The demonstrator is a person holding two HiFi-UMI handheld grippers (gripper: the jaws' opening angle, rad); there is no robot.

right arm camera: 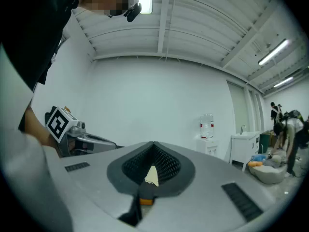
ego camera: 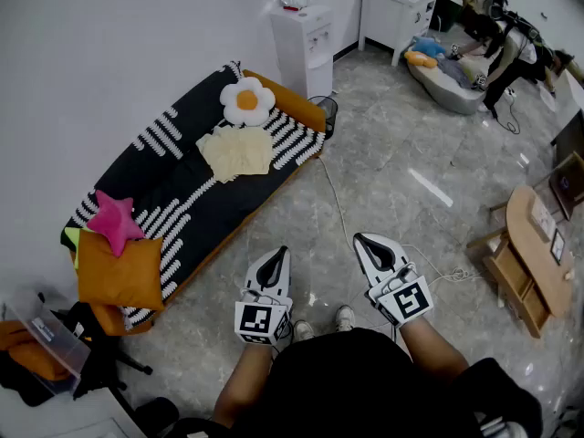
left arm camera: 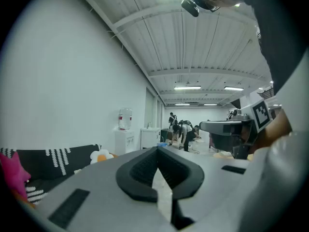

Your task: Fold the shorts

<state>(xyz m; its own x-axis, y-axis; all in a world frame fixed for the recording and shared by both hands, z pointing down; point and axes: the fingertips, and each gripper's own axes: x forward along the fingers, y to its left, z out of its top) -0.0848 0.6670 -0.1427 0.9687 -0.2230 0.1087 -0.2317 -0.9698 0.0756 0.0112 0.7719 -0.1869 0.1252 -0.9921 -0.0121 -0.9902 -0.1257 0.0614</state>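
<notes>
Pale yellow shorts (ego camera: pixel 236 151) lie spread on the black-and-white striped sofa (ego camera: pixel 173 199) against the wall, beside an egg-shaped cushion (ego camera: pixel 247 100). Both grippers hang level over the floor in front of the person, well short of the sofa. My left gripper (ego camera: pixel 277 253) is shut with nothing in it; its tip shows in the left gripper view (left arm camera: pixel 158 151). My right gripper (ego camera: pixel 360 241) is shut and empty too, its tip seen in the right gripper view (right arm camera: pixel 153 146). Each gripper view shows the other gripper beside it.
A pink star cushion (ego camera: pixel 115 219) and orange pillow (ego camera: pixel 119 270) sit at the sofa's near end. A water dispenser (ego camera: pixel 303 44) stands past its far end. A cable (ego camera: pixel 339 210) runs across the marble floor. People bend over a beanbag (ego camera: pixel 449 85) far right; wooden furniture (ego camera: pixel 529 258) stands right.
</notes>
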